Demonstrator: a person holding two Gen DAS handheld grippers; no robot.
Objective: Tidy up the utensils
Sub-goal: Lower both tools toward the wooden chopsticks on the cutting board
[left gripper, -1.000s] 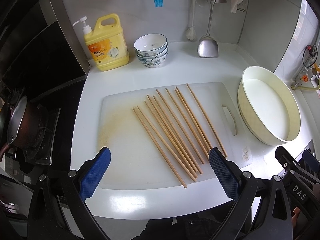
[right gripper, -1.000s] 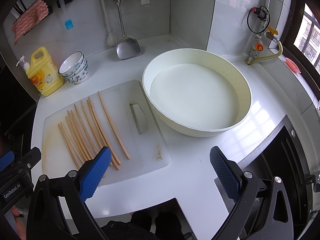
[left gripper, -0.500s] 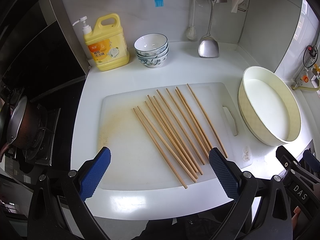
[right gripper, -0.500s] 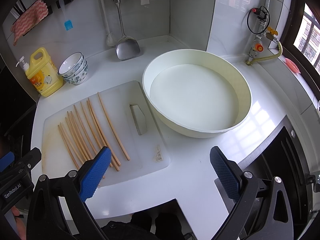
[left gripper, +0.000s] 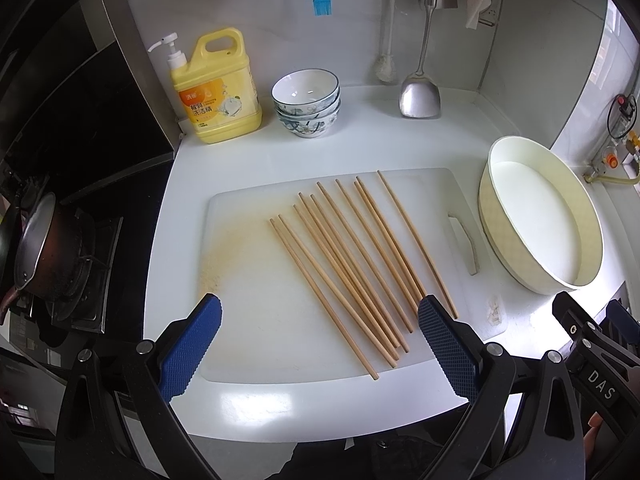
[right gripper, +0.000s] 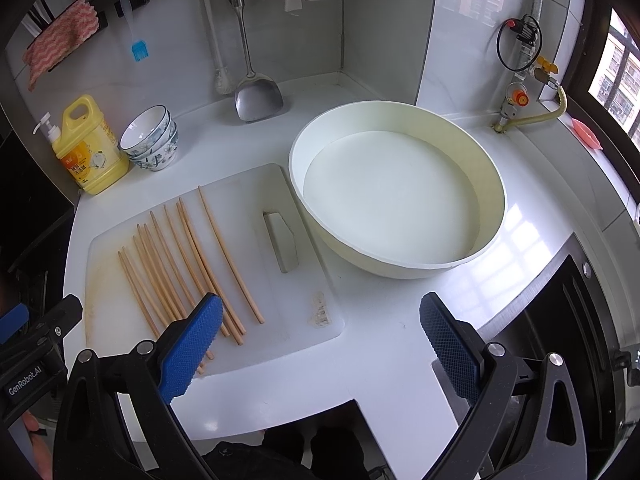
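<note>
Nothing has shifted: your left gripper point(left gripper: 320, 332) and right gripper point(right gripper: 320, 336) remain wide open, empty; chopsticks point(left gripper: 352, 264) await gathering.

- The left gripper point(left gripper: 318, 334) had black angular arms with blue, stippled finger pads point(left gripper: 192, 346).
- Silver screws sat at the arm joints.
- The right gripper point(right gripper: 320, 338) matched it: black frame, blue textured pads point(right gripper: 450, 350), silver screws.
- White lettering read "DAS" on one body and "GenRobot.AI" on the other.
</note>
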